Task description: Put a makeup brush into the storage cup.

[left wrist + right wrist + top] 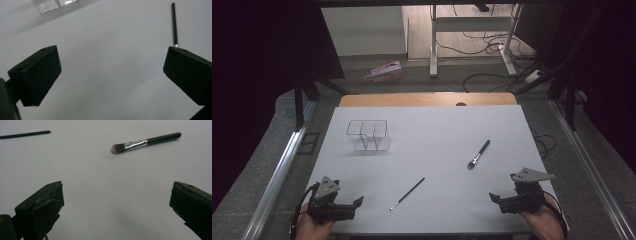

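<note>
A thick makeup brush (479, 154) (145, 143) with a black handle and silver ferrule lies on the white table (437, 135) at the right. A thin black brush (407, 194) (174, 23) (25, 134) lies slantwise near the front middle. A clear divided holder (368, 135) (53, 5) stands at the left back. My left gripper (354, 207) (111, 72) rests at the front left corner, open and empty. My right gripper (497, 200) (116, 207) rests at the front right, open and empty, with the thick brush ahead of it.
Beyond the table's far edge lie a grey floor, a pink box (384, 72), a desk frame (472, 30) and loose cables (492, 47). Metal rails (282, 165) run along both sides of the table.
</note>
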`<control>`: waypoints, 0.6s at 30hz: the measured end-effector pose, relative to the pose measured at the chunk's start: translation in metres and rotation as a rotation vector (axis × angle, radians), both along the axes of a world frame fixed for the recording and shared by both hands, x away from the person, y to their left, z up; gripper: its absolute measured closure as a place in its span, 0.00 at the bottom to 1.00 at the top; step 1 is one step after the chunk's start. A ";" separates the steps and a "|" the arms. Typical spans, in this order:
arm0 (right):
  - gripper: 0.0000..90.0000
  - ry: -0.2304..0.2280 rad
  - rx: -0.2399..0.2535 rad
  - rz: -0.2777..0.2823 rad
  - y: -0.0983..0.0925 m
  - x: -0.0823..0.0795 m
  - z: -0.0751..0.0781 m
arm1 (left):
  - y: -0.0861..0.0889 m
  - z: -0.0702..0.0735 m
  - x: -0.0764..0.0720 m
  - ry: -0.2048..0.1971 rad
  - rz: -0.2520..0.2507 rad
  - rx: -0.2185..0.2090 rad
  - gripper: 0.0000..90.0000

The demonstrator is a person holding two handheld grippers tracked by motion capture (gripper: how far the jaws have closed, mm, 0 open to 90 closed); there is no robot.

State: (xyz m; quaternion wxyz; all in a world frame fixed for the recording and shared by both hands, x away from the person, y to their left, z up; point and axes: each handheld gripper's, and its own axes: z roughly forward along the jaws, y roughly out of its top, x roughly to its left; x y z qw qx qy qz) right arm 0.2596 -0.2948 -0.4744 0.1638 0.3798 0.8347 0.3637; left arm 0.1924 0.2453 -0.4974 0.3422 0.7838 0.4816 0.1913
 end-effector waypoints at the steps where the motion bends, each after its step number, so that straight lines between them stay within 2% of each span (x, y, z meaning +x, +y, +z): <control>1: 0.00 0.004 -0.001 0.003 0.000 0.000 0.000 | 0.000 0.000 0.000 -0.005 0.001 0.004 0.02; 5: 0.00 0.009 0.010 0.011 0.001 -0.001 0.000 | 0.001 0.000 0.001 -0.008 0.012 0.003 0.01; 6: 0.00 0.010 0.008 0.008 0.001 -0.001 0.000 | 0.002 0.000 0.001 -0.009 0.012 -0.014 0.01; 9: 0.00 0.024 0.006 0.011 0.001 0.000 -0.001 | 0.003 0.000 0.001 -0.014 0.013 -0.024 0.01; 18: 0.00 0.029 -0.009 0.023 0.002 0.000 -0.002 | 0.003 -0.001 0.003 0.002 0.003 -0.033 0.01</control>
